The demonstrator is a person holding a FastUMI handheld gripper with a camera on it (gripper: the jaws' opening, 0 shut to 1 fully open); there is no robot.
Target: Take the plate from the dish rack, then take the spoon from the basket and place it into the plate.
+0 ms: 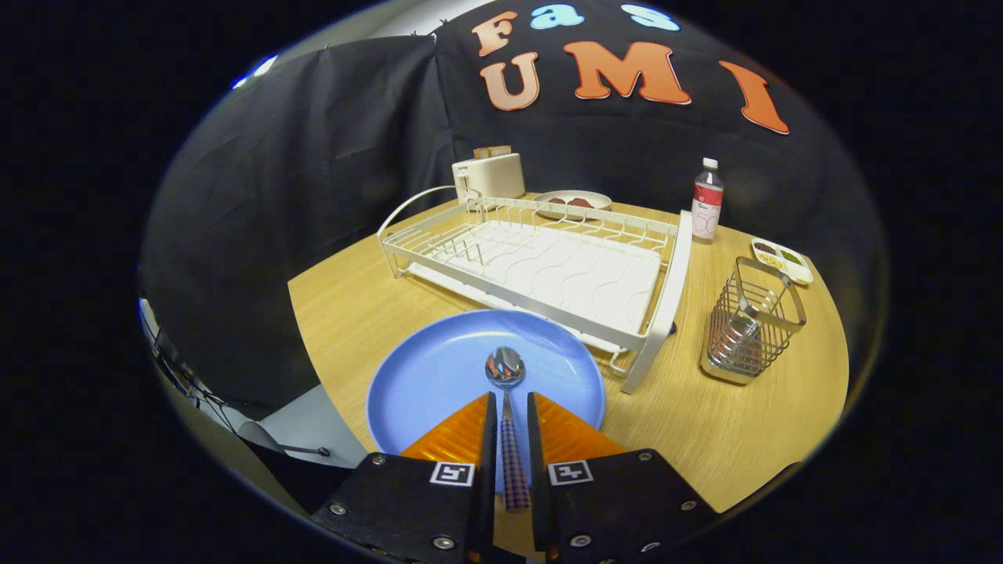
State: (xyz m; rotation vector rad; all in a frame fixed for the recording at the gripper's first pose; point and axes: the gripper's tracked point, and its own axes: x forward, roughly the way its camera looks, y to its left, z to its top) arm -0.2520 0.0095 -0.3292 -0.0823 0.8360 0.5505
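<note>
A round blue plate (439, 376) lies flat on the wooden table just in front of the white dish rack (541, 266). My gripper (511, 401) hovers over the plate's near side. Its two fingers stand close together with the checked handle of a metal spoon (506, 368) held between them. The spoon's bowl points forward, just ahead of the fingertips and over the middle of the plate. I cannot tell whether the bowl touches the plate. To the right of the rack stands the wire basket (752, 321).
Behind the rack are a white toaster (490, 174) and a plate of food (572, 202). A bottle with a red label (707, 200) and a small white tray of condiments (782, 260) sit at the back right. The table's left edge runs close to the blue plate.
</note>
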